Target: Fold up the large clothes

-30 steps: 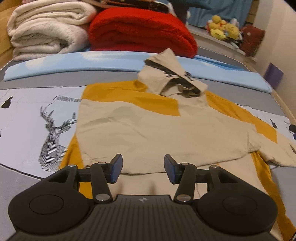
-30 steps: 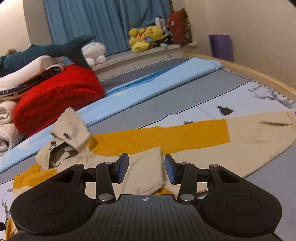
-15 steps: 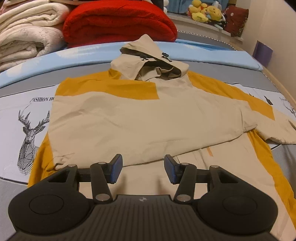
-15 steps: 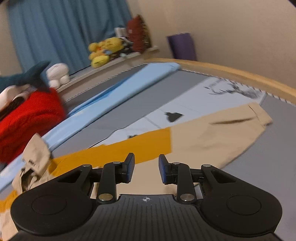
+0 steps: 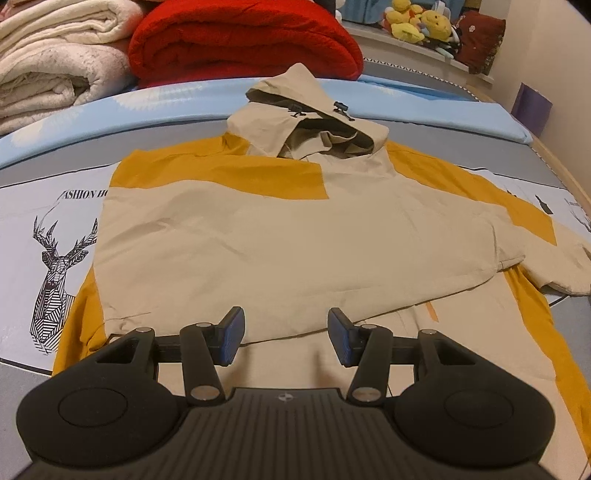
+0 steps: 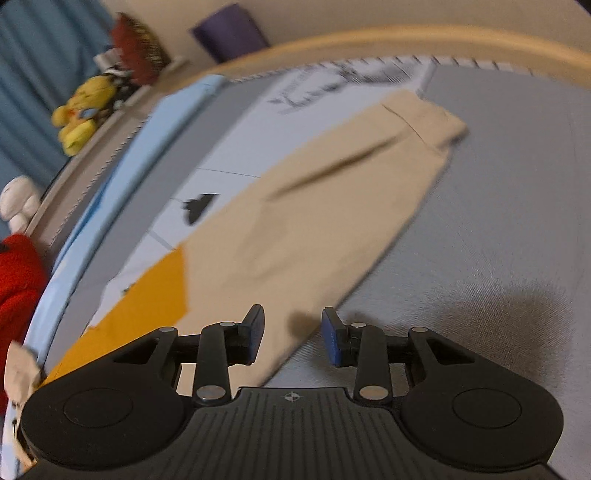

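A beige and mustard hooded jacket (image 5: 280, 236) lies flat on the bed, hood (image 5: 310, 110) at the far end, one sleeve folded across its front. My left gripper (image 5: 286, 338) hovers over the jacket's near hem, open, nothing between its fingers. In the blurred right wrist view the jacket's other sleeve (image 6: 325, 206) stretches out to the upper right, cuff (image 6: 439, 122) at its end. My right gripper (image 6: 291, 338) hangs above the sleeve's near edge; its jaws are opening and hold nothing.
Folded cream blankets (image 5: 55, 55) and a red blanket (image 5: 243, 40) are stacked at the bed's head, with plush toys (image 5: 421, 22) on a ledge behind. The sheet has a deer print (image 5: 55, 273). A wooden bed rim (image 6: 406, 40) curves past the cuff.
The right gripper swung right and down along the outstretched sleeve toward its cuff, rolling as it went. The left gripper sank a little toward the hem, still open.
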{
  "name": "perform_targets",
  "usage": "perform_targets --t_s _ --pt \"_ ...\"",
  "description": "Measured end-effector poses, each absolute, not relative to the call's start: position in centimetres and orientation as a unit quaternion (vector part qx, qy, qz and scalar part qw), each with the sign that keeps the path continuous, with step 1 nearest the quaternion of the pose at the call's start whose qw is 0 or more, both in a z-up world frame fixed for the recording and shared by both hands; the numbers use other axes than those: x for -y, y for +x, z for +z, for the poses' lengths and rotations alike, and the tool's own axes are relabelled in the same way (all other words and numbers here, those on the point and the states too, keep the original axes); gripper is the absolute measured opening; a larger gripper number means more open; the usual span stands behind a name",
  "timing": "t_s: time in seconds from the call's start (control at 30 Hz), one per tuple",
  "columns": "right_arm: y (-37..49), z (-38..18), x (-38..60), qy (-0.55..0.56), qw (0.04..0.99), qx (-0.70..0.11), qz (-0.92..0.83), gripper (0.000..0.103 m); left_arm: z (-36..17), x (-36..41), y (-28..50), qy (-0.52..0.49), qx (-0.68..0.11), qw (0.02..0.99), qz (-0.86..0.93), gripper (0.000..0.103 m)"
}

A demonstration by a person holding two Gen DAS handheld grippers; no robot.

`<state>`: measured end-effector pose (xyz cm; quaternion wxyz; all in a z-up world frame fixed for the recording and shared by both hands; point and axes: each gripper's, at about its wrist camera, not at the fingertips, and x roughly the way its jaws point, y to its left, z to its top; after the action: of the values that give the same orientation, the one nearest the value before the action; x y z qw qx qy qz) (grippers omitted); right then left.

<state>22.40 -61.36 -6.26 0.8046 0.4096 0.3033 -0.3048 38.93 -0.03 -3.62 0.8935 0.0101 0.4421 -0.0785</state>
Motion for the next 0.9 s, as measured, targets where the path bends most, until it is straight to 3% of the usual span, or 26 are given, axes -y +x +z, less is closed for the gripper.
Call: perform_targets --t_s 0.2,0.67,0.8,0.9 --pt "22.7 -9.0 63.3 0.432 0.794 -0.279 -0.324 0.036 -4.0 0.1 39.1 0.012 -0.446 0.892 -0.078 0.055" --pt "21.8 -9.7 66.2 0.443 0.786 -0.217 -0.372 0.034 -4.2 -0.4 39.5 0.002 -0.449 0.891 -0.069 0.055" --pt "21.5 -9.9 66.1 0.438 0.784 -0.213 -0.385 0.016 -4.1 -0.5 39.5 0.0 -0.449 0.891 -0.068 0.055" --pt "21.2 -9.8 66.1 0.436 0.785 -0.206 -0.389 0.01 -4.1 -0.7 39.6 0.0 -0.449 0.891 -0.067 0.055"
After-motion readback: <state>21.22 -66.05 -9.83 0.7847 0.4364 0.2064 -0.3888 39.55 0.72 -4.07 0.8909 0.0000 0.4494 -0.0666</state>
